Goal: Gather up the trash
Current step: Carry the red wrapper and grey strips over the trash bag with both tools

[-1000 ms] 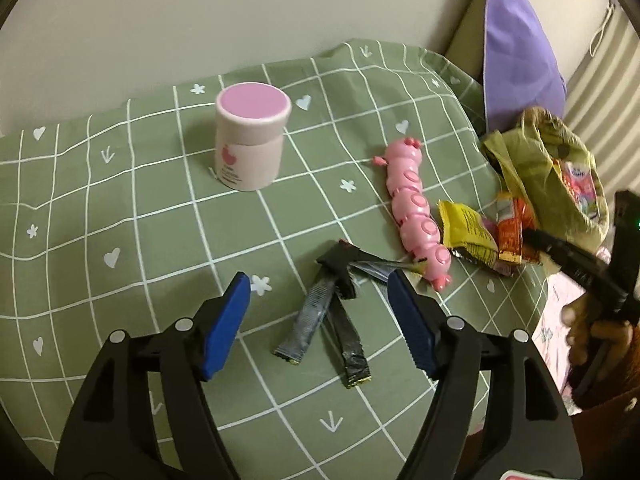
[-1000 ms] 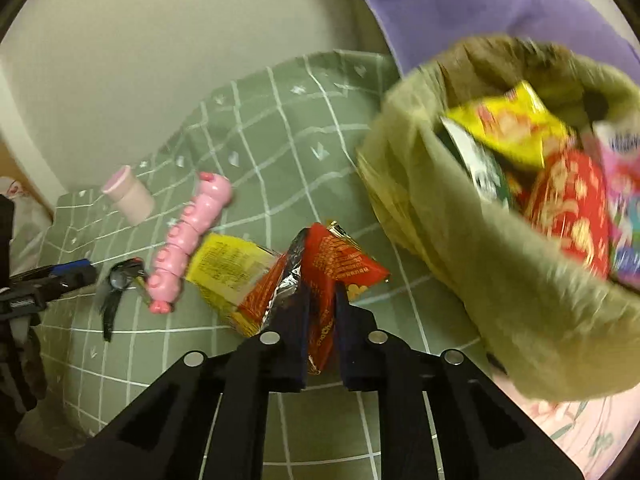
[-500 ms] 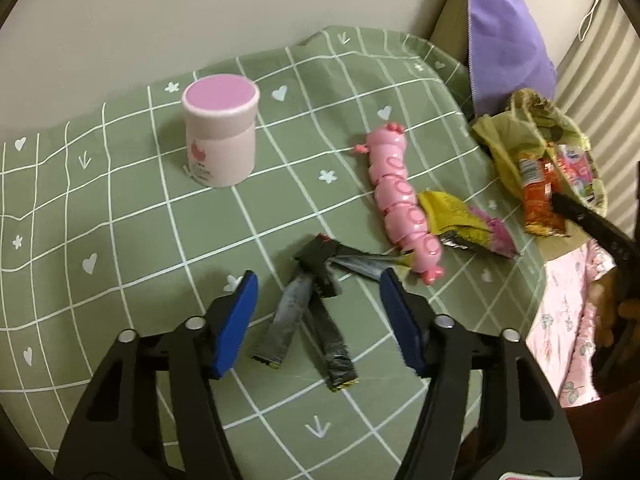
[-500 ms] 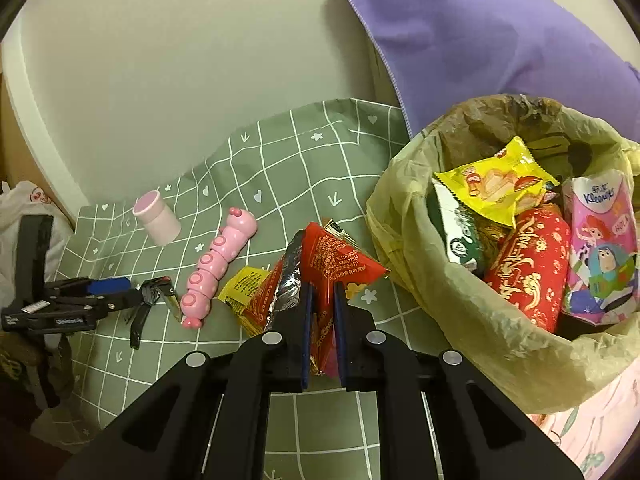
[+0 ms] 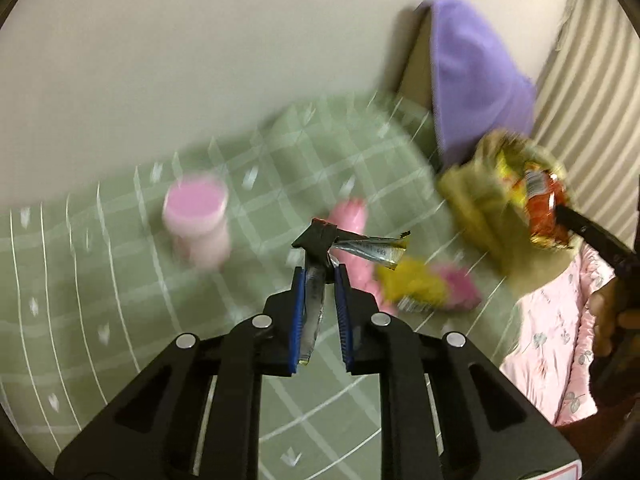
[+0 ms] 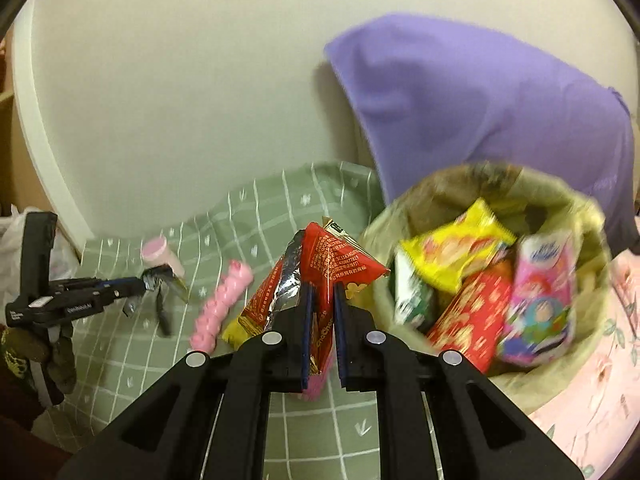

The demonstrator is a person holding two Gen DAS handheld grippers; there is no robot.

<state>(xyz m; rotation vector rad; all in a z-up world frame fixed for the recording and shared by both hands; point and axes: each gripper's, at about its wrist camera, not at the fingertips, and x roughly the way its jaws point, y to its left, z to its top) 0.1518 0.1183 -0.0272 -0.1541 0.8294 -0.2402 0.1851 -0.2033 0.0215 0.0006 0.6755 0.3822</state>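
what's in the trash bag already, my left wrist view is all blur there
Observer: The right wrist view shows the trash bag holding a yellow snack packet, a red packet and a pink tissue pack.
Operator: where's the right tool's wrapper versus the bag mouth
Observer: The right tool grips the red wrapper; the bag's mouth lies to its right there.
Operator: do my strips touch the cloth
Observer: The dark wrapper strips dangle below the left tool; blur hides contact with the green cloth.
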